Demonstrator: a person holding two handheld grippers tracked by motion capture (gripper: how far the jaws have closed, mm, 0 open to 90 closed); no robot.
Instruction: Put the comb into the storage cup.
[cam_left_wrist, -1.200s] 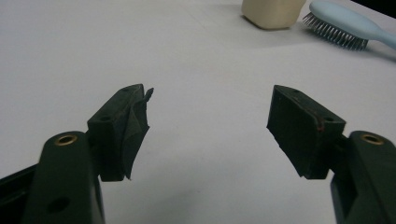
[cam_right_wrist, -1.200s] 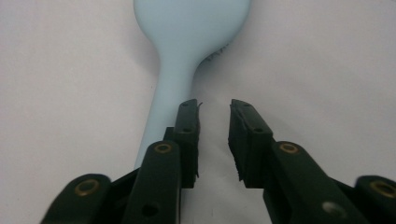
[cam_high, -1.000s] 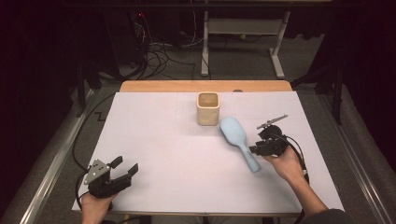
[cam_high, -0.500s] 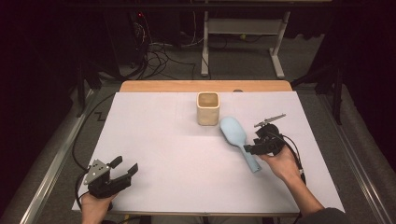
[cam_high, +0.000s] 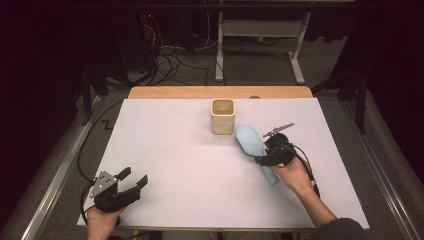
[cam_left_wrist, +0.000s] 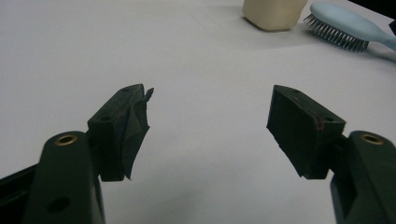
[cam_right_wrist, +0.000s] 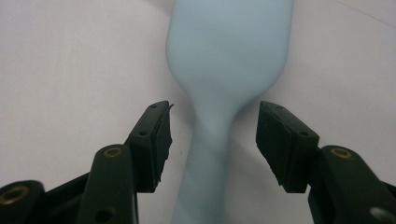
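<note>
1. Between the right gripper's (cam_right_wrist: 212, 140) fingers (cam_right_wrist: 154, 140) lies the narrow neck of a pale blue hairbrush (cam_right_wrist: 219, 79), with a clear gap on each side; neither pad touches it.
2. Those fingers stand spread, having just been opening over the last second, and the brush rests free on the table (cam_right_wrist: 60, 70).
3. From above, the right gripper (cam_high: 264, 159) sits over the brush's handle, the fingers pointing towards the brush head, held by the person's right hand (cam_high: 290, 175), whose forearm comes in from the bottom edge.
4. From there the hairbrush (cam_high: 250, 141) lies slantwise on the white table (cam_high: 175, 150), its broad head towards the far side and its handle running back under the gripper.
5. Just beyond the brush head stands a cream square cup (cam_high: 222, 116), upright, with its open mouth up; head and cup are near each other, but I cannot tell whether they touch.
6. At the near left corner, the left gripper (cam_high: 136, 183) is held low over the table by the left hand (cam_high: 102, 220), well apart from the brush and the cup.
7. Its fingers (cam_left_wrist: 123, 128) are spread wide with only bare table between them; farther off, the left gripper view shows the cup (cam_left_wrist: 273, 13) and the brush's bristles (cam_left_wrist: 334, 35) facing down.
</note>
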